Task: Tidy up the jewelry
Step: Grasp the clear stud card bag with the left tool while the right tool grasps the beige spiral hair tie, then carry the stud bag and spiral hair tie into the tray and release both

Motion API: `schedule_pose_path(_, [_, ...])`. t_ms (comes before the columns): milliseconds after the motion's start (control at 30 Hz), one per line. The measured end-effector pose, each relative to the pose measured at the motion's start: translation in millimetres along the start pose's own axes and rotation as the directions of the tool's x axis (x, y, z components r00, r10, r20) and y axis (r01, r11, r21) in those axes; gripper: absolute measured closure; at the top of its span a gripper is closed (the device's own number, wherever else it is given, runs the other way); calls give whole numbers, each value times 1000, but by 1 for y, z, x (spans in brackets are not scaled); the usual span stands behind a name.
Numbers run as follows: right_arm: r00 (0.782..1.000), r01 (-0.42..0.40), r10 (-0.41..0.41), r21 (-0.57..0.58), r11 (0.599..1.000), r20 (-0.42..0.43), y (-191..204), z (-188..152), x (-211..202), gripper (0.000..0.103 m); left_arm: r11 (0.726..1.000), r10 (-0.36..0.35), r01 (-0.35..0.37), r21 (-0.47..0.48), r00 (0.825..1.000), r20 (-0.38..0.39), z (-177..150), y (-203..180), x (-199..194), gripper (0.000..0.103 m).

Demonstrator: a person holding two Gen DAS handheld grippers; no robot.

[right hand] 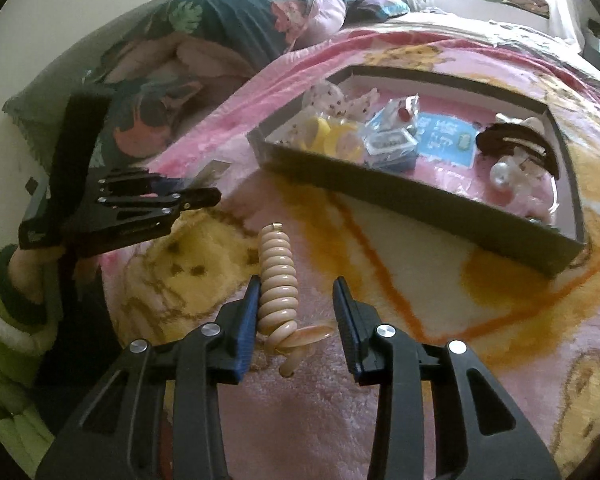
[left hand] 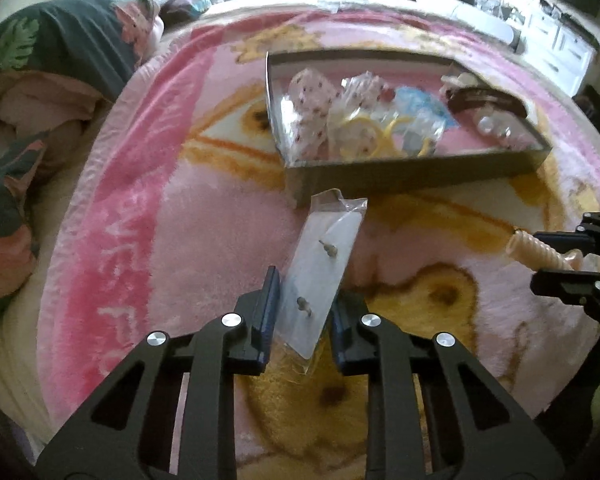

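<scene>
In the left wrist view my left gripper (left hand: 306, 292) is shut on a clear plastic earring packet (left hand: 324, 256) with a white card and two small studs, held up over the pink blanket. In the right wrist view my right gripper (right hand: 298, 282) is shut on a beige spiral hair coil (right hand: 278, 276), which sticks forward between the fingers against the left pad. A dark grey shallow box (left hand: 420, 170) lies beyond both grippers, with several jewelry packets, yellow rings and a dark hair clip inside. The box (right hand: 380, 200) also shows in the right view, as does the left gripper (right hand: 210, 196).
A pink blanket (left hand: 220, 220) with yellow bear prints covers the bed. Leaf-print pillows (left hand: 60, 40) are piled at the far left. A person's green and white sleeve (right hand: 4, 320) holds the left gripper. White drawers (left hand: 560, 48) stand at the far right.
</scene>
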State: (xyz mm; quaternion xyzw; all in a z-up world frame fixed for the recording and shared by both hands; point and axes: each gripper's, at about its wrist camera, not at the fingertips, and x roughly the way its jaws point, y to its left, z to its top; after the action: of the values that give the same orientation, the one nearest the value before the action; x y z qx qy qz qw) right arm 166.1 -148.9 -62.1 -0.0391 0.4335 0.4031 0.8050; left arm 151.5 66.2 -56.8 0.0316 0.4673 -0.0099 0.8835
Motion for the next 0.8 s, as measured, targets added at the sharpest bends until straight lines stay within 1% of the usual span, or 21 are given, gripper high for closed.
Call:
schedule_pose_path(167, [998,12,-12,10,1000,63,-3,9,-23,68,1000,-24,24,-2,998,61,12,-9,-23,88])
schedule_pose_path(300, [993,26,-29,24,999,117,-8,20,-41,68,999,-36,37,-7,994,98,29,-14,-34,88])
schedule_pose_path(367, [989,48,-52,32,998,140,-13,27,-49,68,999,-35,37,-12,993,111,39,-16,-36,88])
schedule_pose_path(600, [974,81,-95,74,994,207,-37,43,-71,68,998,-49,52,-20,987,150,70,-23,-38,88])
schedule_pose_path(800, [962,106,-127,98,989,240,-52,57,-79,68,997,-59,65,-31,984,168,92,-29,-32,88])
